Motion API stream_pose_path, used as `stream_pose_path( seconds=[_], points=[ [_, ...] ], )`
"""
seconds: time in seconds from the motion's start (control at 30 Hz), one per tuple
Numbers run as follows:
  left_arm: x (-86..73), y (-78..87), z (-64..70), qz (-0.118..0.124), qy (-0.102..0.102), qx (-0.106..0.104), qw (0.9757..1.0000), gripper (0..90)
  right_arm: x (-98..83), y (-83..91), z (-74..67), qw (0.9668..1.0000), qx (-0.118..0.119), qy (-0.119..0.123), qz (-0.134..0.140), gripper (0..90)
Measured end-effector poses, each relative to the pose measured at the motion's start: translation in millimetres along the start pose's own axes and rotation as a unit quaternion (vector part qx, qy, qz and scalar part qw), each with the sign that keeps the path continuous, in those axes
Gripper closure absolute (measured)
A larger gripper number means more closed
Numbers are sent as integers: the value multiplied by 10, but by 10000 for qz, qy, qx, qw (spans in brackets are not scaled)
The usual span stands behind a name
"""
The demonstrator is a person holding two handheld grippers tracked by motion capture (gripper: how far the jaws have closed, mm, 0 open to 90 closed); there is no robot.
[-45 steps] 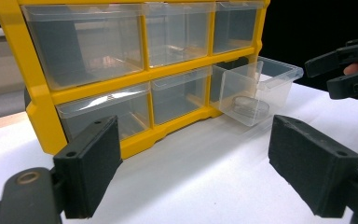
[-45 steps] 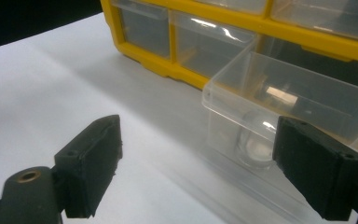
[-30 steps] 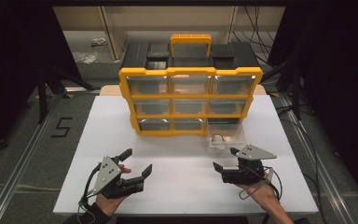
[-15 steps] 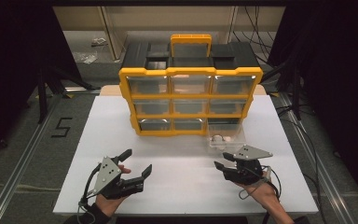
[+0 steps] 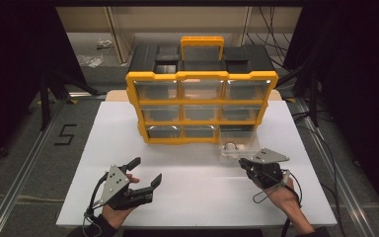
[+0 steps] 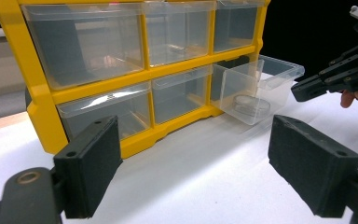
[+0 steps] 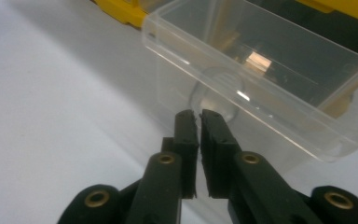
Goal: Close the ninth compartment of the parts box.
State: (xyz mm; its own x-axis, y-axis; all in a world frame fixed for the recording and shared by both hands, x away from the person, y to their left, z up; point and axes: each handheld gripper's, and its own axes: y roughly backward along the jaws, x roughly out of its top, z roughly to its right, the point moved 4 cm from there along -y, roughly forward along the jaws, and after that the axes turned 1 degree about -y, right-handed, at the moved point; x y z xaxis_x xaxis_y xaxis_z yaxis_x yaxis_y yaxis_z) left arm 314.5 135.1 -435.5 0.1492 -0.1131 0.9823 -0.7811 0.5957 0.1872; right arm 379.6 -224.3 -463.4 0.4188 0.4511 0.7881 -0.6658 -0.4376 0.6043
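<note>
Drawer cabinet on table, pulled-out drawer at its lower right, disc inside

We count one yellow drawer cabinet with nine clear drawers — three rows of three — and one drawer of the nine stands pulled out. In it lies one round clear item. Two grippers — left gripper, right gripper — rest on one white table.
</note>
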Motion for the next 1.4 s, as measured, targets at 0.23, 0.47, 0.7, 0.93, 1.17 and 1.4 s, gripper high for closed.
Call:
stream_pose_path(
  seconds=[0.23,0.47,0.7,0.93,1.17,1.4],
  points=[
    [0,-6,2,-1,-6,-2,10000,164,-8,-76,52,9999,-121,39,-93,900],
    [-4,-6,4,-8,-21,-2,10000,164,8,-128,68,9997,-203,110,-100,900],
    [-1,-3,3,-7,-15,-12,10000,164,30,-170,101,9995,-252,173,-86,900],
    [0,-7,4,-5,-17,-7,10000,164,43,-187,112,9995,-269,167,-58,900],
    [-2,-12,5,-11,-16,-10,10000,164,77,-231,134,9994,-301,186,11,900],
    [-5,-17,9,-14,-26,-7,10000,164,93,-257,148,9993,-320,194,23,900]
  ],
)
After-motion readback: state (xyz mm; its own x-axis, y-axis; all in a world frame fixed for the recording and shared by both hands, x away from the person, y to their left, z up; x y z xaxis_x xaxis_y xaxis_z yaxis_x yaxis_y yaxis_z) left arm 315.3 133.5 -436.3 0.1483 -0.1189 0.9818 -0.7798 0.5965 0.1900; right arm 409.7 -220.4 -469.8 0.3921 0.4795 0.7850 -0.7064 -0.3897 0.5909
